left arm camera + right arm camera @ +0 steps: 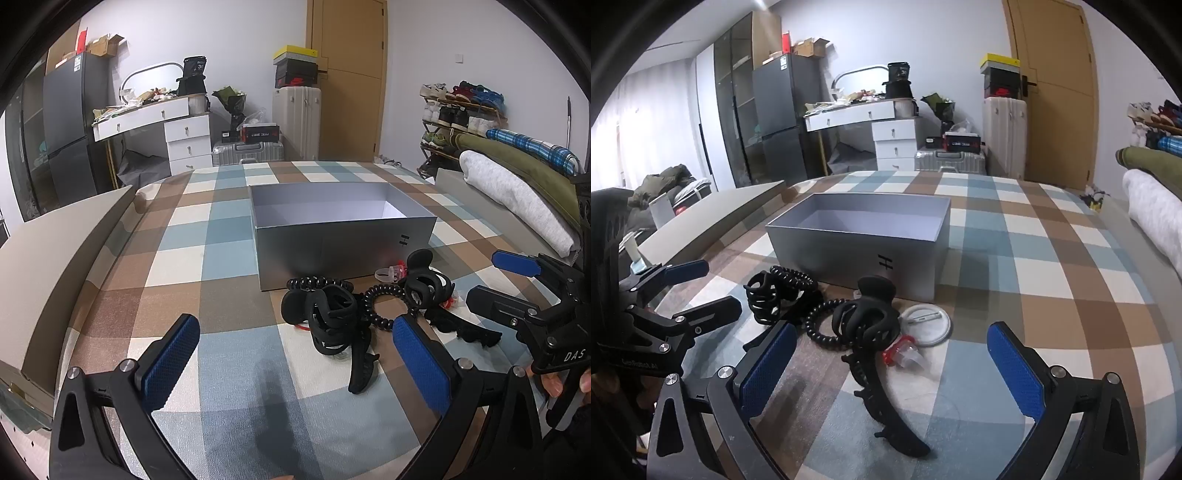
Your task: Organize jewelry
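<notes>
An open grey box [343, 254] [857, 254] sits on the checked bedspread. In front of it lies a heap of hair accessories: a black claw clip [325, 317] [764, 295], a second black claw clip [424, 280] [868, 317], a black spiral hair tie [380, 306] [820, 325], a long black clip [886, 406] [362, 365], a white round badge [927, 325] and a small red-and-clear piece [901, 354]. My left gripper [295, 369] is open and empty just before the heap. My right gripper [890, 373] is open and empty over the long clip.
Folded blankets [517, 192] lie along the bed's right side. A beige headboard panel [55, 258] runs along the left. Beyond the bed stand a white dresser [177, 129], suitcases [295, 122], a shoe rack [458, 110] and a wooden door [347, 74].
</notes>
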Action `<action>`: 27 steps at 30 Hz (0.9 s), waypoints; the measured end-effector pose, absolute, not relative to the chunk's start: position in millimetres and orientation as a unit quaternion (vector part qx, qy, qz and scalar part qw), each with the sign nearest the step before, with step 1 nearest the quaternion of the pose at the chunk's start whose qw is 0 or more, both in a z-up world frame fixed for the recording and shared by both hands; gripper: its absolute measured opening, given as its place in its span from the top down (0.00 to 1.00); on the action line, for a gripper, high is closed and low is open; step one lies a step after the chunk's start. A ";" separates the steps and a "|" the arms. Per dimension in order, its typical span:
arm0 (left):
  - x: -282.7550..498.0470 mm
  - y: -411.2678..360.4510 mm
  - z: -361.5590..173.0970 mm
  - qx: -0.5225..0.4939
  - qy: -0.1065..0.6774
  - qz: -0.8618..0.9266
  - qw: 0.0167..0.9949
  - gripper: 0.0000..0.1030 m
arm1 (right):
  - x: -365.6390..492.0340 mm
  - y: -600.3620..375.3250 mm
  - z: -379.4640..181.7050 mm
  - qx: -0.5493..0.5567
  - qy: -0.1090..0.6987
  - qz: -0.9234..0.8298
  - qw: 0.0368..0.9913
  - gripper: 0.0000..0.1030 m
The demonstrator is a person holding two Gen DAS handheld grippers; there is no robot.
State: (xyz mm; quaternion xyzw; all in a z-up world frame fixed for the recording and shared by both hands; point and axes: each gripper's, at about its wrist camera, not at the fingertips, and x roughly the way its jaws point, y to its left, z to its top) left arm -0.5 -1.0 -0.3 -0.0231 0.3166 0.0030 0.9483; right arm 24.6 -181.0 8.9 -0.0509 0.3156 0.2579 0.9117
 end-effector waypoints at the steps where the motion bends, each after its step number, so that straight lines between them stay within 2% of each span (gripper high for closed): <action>1: -0.6 -0.9 -0.2 -0.023 0.317 0.003 0.948 0.01 | 24.7 -180.9 8.8 -0.051 0.316 0.257 0.912 0.00; 27: -0.5 -0.8 -0.3 -0.023 0.317 0.003 0.948 0.01 | 25.1 -180.1 6.7 -0.049 0.319 0.260 0.910 0.00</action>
